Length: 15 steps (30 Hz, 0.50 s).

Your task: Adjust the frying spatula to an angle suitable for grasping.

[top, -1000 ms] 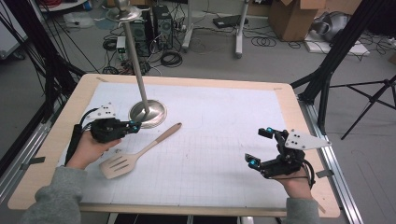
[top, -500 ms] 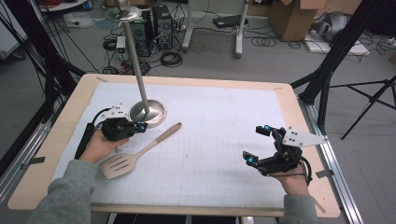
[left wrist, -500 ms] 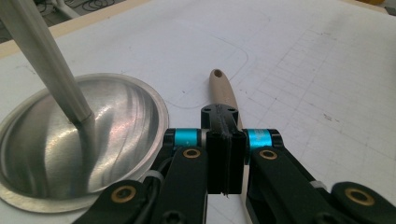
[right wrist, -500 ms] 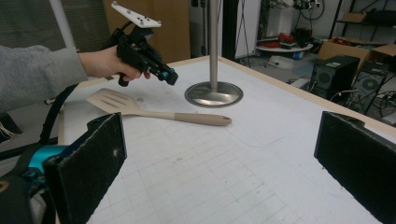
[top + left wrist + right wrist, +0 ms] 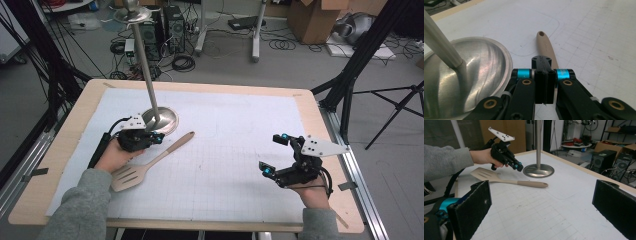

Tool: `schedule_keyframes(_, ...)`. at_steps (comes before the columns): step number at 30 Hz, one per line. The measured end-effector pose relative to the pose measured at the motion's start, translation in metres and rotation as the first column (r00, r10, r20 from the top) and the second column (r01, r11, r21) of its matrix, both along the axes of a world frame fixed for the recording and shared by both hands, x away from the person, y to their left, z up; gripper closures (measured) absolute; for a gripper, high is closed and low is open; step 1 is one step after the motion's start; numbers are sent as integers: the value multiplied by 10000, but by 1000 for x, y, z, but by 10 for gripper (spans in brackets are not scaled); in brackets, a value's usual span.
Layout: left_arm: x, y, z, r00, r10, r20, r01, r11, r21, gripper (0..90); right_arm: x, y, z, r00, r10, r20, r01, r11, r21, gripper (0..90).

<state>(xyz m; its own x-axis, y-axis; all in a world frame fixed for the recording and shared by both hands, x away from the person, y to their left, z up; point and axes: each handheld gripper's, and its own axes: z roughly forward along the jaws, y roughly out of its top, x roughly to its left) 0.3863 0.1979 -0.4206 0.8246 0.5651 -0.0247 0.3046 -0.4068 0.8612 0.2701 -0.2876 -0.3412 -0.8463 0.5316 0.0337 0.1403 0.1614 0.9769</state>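
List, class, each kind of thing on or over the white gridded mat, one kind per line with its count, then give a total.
Beige slotted spatula with a long handle: 1
Metal stand with a round shiny base and a tall pole: 1
Black hand-held two-jaw grippers, left gripper shut and right gripper open: 2
Total: 4

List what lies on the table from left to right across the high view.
Left gripper, black, jaws shut → beige slotted spatula with a long handle → right gripper, black with blue-tipped jaws standing open.
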Motion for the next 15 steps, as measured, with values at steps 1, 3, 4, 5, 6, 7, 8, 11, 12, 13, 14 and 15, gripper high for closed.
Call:
schedule_keyframes(1, 0, -1, -1, 10000, 19, -8, -19, 9999, 109, 898, -1, 0, 0, 10000, 2, -100, -2, 10000, 3, 12)
schedule_keyframes(3, 1, -3, -2, 10000, 42, -14, -42, 9998, 207, 898, 0, 1, 0, 10000, 11, -60, -11, 10000, -23, 12)
schedule_keyframes(4, 1, -5, -3, 10000, 30, -23, -29, 9998, 184, 898, 0, 1, 0, 10000, 11, -60, -11, 10000, -23, 12)
schedule_keyframes(5, 1, -6, -4, 10000, 2, -53, -1, 9998, 195, 898, 0, 1, 0, 10000, 45, -45, -45, 10000, -32, 12)
schedule_keyframes(6, 2, -7, -4, 10000, -23, -32, 24, 9996, 278, 898, 0, 1, 0, 10000, 45, -45, -45, 10000, -32, 12)
schedule_keyframes(7, 2, -8, -5, 10000, -7, -89, 10, 9993, 375, 898, 0, 1, 0, 10000, 36, -93, -36, 10000, -33, 12)
schedule_keyframes(8, 2, -9, -6, 9999, -25, -135, 30, 9993, 383, 898, 0, 1, -1, 10000, 44, -42, -45, 10000, -35, 12)
schedule_keyframes(11, 4, -11, -8, 9998, 3, -189, 6, 9988, 485, 898, 0, 1, -1, 10000, 49, -59, -50, 10000, -37, 12)
schedule_keyframes(12, 4, -12, -9, 9998, -11, -180, 19, 9990, 454, 898, 0, 1, -1, 10000, 49, -59, -50, 10000, -37, 12)
schedule_keyframes(13, 5, -12, -9, 9998, -11, -178, 19, 9989, 474, 898, 0, 1, 0, 10000, 33, -93, -34, 10000, -14, 12)
schedule_keyframes(14, 6, -12, -10, 9998, 12, -211, -1, 9986, 520, 899, 0, 1, 0, 10000, 38, -74, -38, 10000, -4, 12)
schedule_keyframes(15, 7, -12, -10, 9994, 68, -346, -49, 9984, 557, 899, 0, 1, 0, 10000, 40, -63, -40, 10000, 2, 12)
